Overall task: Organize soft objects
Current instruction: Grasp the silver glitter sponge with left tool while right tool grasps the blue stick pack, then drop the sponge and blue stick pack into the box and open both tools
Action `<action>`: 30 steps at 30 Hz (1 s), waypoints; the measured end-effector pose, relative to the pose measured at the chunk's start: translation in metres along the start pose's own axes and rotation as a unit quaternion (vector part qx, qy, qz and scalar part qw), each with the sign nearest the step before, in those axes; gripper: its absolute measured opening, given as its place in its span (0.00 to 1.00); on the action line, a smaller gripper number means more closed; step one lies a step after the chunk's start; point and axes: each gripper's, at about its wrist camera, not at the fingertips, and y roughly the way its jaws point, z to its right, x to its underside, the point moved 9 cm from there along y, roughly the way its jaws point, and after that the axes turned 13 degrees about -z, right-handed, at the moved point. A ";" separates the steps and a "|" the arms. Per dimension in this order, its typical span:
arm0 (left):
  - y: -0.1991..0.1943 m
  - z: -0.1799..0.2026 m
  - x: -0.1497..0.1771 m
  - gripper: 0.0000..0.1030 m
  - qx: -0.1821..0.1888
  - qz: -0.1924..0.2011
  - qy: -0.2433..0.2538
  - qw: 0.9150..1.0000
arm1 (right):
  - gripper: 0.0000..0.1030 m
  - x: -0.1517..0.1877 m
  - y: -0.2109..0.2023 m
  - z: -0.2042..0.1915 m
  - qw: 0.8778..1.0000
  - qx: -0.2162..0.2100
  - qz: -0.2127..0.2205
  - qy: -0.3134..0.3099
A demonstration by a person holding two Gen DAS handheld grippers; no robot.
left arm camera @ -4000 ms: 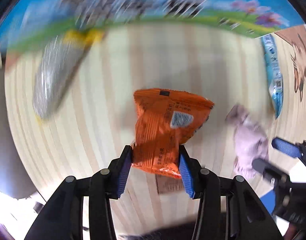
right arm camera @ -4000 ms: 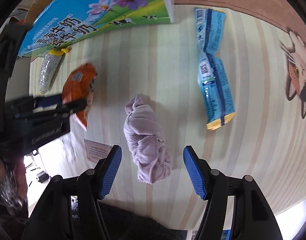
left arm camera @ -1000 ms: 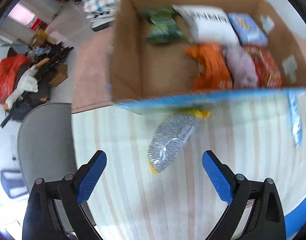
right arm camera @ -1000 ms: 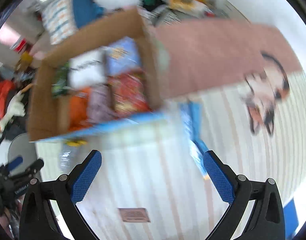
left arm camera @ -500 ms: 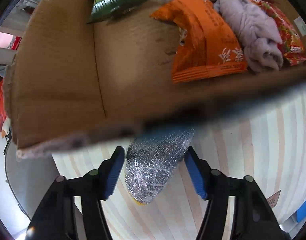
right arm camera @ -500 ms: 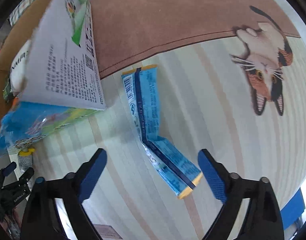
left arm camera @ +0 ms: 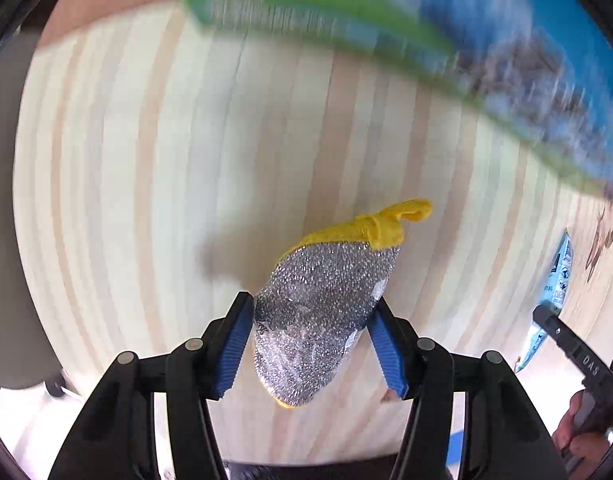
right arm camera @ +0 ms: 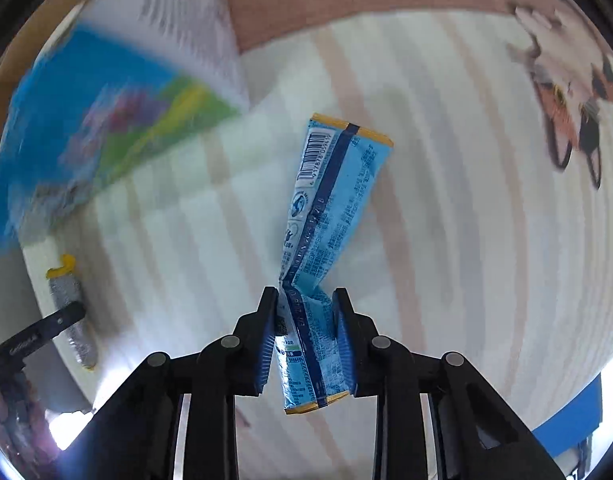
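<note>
Scrubber (left arm camera: 318,316) glittery silver, yellow trim; packet (right arm camera: 326,232) light blue, navy stripe; tabletop (left arm camera: 146,160) pale-striped wood.

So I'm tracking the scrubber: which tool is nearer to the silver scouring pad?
Left. The left tool is clamped on the silver scouring pad; the right tool holds the blue packet, apart.

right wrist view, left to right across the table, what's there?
silver scrubber with yellow tip held in the left gripper → blue snack packet pinched in the right gripper → cat picture on the mat.
</note>
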 end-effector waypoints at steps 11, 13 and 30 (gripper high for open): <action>0.028 0.018 0.012 0.60 -0.072 -0.007 0.050 0.996 | 0.41 0.020 0.007 -0.003 0.998 0.047 -0.014 -0.036; 0.030 0.026 0.013 0.60 -0.092 -0.002 0.057 0.994 | 0.42 0.020 0.011 -0.006 0.998 0.054 -0.015 -0.038; -0.086 0.082 0.055 0.46 0.017 0.107 0.078 0.991 | 0.21 0.055 -0.068 -0.064 0.992 -0.007 0.052 -0.114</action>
